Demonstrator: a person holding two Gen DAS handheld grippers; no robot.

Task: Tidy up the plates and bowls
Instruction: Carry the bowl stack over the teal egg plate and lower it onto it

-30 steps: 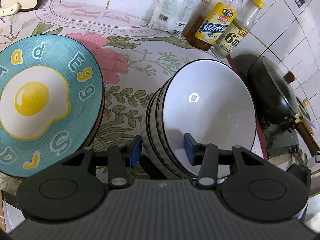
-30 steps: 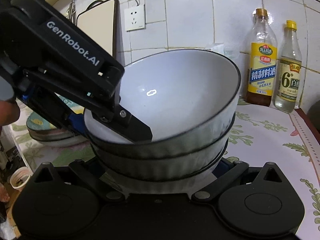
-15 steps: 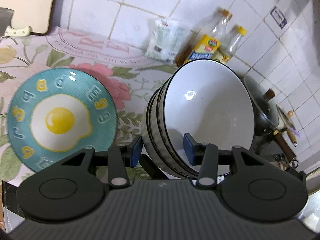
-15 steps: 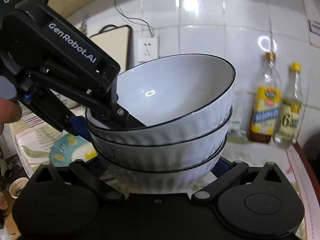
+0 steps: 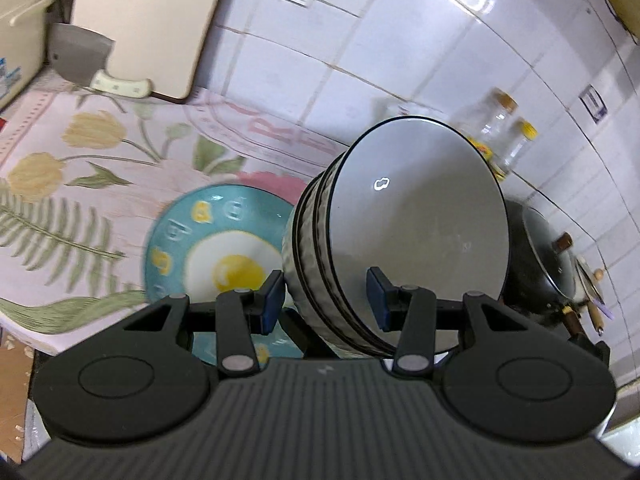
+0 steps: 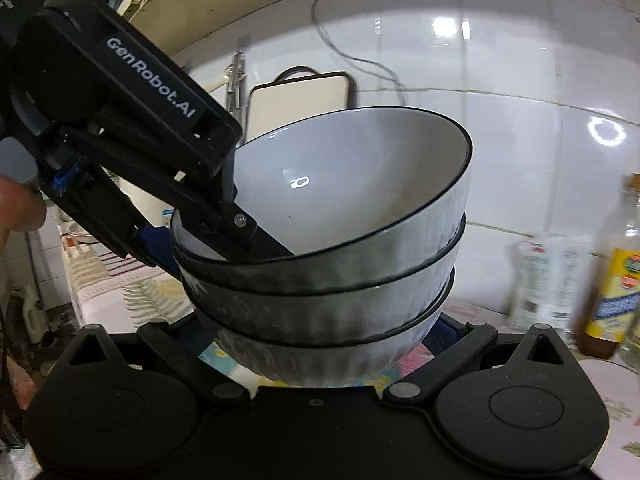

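— Bowls (image 5: 400, 240), three nested in one stack, sit between the pads of your left gripper (image 5: 326, 300): one pad inside the top bowl, the other outside against the ribbed wall. It grips the rim side.

— And my right gripper (image 6: 320, 344)?

— Its fingers go around the bottom bowl from both sides. You cannot see the pads well, but they seem to press the wall. The stack is in the air, tilted.

— What is below?

— The egg plate (image 5: 208, 252) lies on the flowered cloth (image 5: 80, 168), under the stack. Two bottles (image 5: 508, 136) stand at the tiled wall, behind.
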